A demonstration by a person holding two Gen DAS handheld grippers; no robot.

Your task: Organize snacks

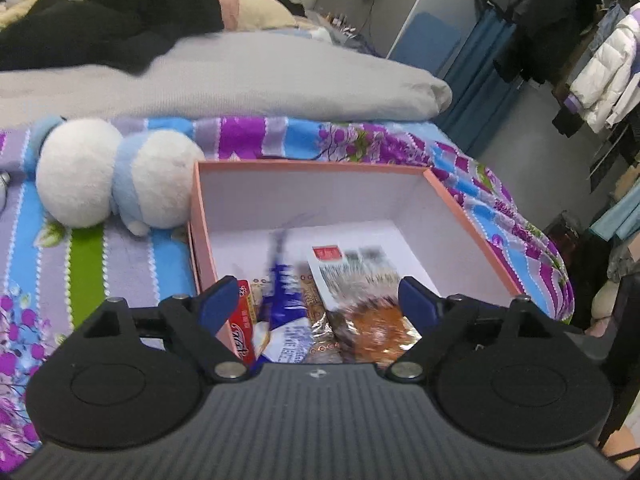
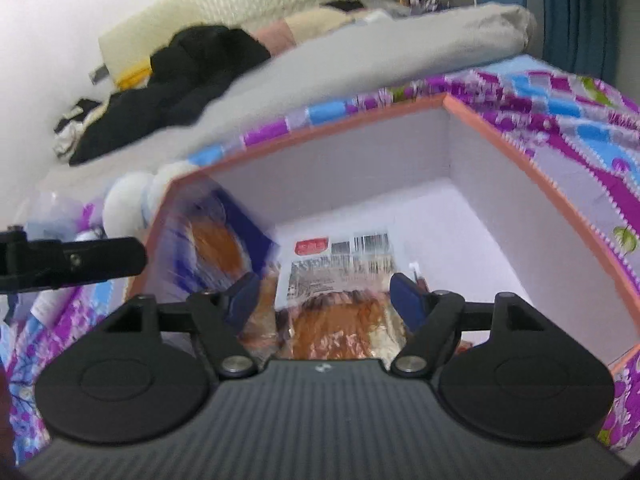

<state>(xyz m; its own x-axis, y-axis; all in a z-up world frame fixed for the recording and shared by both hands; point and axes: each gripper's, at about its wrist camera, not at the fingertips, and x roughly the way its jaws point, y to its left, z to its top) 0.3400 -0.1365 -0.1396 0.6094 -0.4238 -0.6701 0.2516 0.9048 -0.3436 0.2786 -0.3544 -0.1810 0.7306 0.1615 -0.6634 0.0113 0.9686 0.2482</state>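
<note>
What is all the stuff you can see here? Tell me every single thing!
box: 1, pink outside and white inside, open, on the bedspread
clear bread packet: 1, see-through with a white label, brown bread inside, on the box floor
blue and white packet: 1, blurred, in the box near its left wall
red packet: 1, against the box's left wall
plush toy: 1, white and pale blue, left of the box
bedspread: 1, purple, blue and green flowers
grey quilt: 1, behind the box
black clothes: a pile, far on the bed
hanging coats: several, white and dark, at the right
left gripper: 1, black with blue fingertips, open over the packets
right gripper: 1, same colours, open over the bread packet
</note>
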